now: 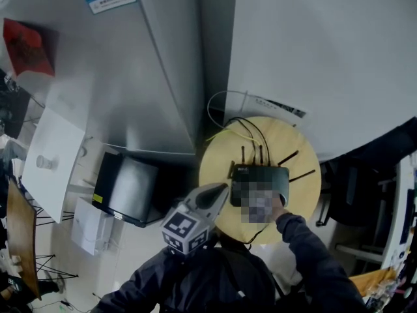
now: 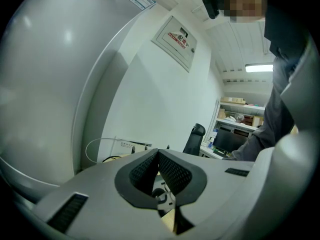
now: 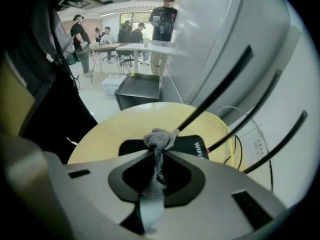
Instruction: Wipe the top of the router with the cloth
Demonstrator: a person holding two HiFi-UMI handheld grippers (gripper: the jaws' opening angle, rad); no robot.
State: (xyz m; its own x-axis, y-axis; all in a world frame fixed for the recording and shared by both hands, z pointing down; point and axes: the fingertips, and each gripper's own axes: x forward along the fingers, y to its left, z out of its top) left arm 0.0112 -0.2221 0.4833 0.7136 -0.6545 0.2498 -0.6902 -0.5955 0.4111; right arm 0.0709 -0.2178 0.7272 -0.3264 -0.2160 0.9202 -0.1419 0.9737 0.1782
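The left gripper [image 1: 223, 189] hovers just beside the left edge of the router [image 1: 259, 175], its jaws pressed together on nothing. The router lies on the round table [image 1: 218, 152], with its antennas [image 3: 220, 81] rising at the far side. To the right, the right gripper [image 3: 159, 156] pinches the cloth [image 3: 160, 136] over the router top. I think the cloth may catch an antenna. A push may also slide the router, because nothing holds it.

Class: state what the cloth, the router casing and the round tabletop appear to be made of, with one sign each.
Cloth: grey, fuzzy fabric; it bunches in soft folds.
Router casing: likely dark matte plastic, smooth with printed white lettering.
Tabletop: pale wood or wood-look laminate; grain unclear.
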